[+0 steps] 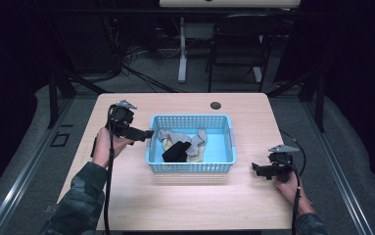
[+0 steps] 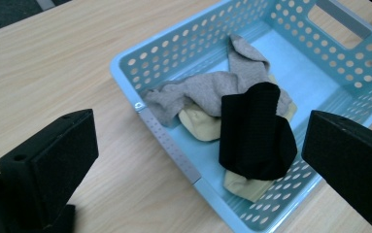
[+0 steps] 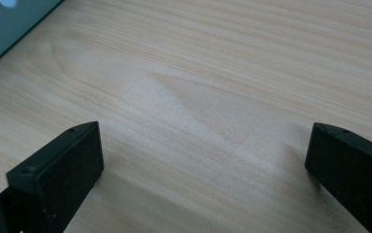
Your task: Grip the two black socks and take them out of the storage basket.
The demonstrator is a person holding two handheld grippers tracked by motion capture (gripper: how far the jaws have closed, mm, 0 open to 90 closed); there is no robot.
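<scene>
The left gripper hangs at the left rim of the blue basket, jaws spread wide and holding nothing. In the basket lie a grey sock, a black sock slumped over it, and a cream sock underneath. The right gripper sits low over the bare table right of the basket, jaws likewise spread and empty. No readable writing or labels show.

You are working in what looks like a lab or recording studio: black curtains close in a lone wooden table on grey carpet. Behind it you have a folding chair, loose cables and a white desk leg.
</scene>
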